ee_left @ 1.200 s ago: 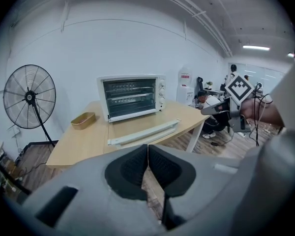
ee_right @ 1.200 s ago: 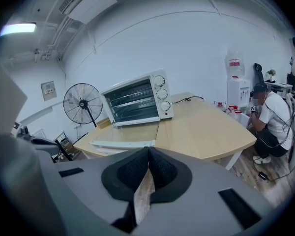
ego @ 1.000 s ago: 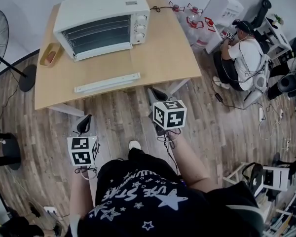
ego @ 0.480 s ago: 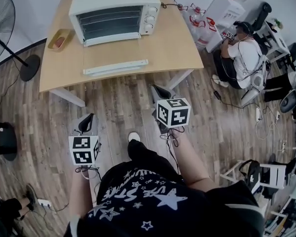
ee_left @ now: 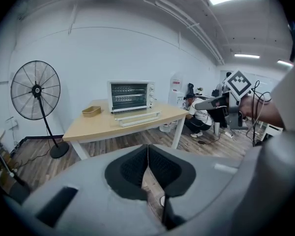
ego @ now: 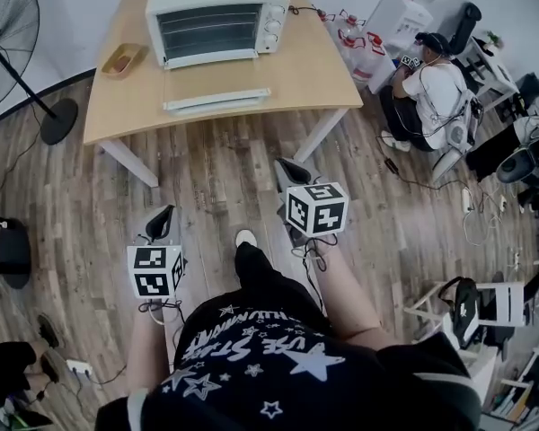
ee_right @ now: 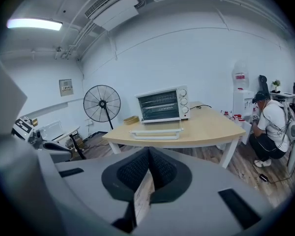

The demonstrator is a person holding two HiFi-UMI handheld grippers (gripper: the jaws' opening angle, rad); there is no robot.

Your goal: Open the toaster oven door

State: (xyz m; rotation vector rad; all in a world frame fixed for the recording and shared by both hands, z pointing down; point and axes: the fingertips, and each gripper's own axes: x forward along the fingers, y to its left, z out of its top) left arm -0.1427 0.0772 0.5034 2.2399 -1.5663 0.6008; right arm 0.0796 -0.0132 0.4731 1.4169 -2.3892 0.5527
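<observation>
A white toaster oven (ego: 217,14) stands at the back of a light wooden table (ego: 314,70), and its glass door is closed. It also shows far ahead in the left gripper view as the oven (ee_left: 131,96) and in the right gripper view as the oven (ee_right: 163,104). My left gripper (ego: 164,214) and right gripper (ego: 286,167) hang over the wood floor, well short of the table. In their own views the left gripper (ee_left: 148,146) and right gripper (ee_right: 149,151) have jaws pressed together with nothing between them.
A long white tray (ego: 217,101) lies on the table in front of the oven, and a small wooden dish (ego: 124,59) sits to its left. A standing fan (ego: 9,25) is at the far left. A seated person (ego: 431,88) and a water dispenser (ego: 404,12) are at the right.
In the head view the table and oven have slid right and toward the top edge, with more floor showing in front. Both grippers hold the same pose, jaws together.
</observation>
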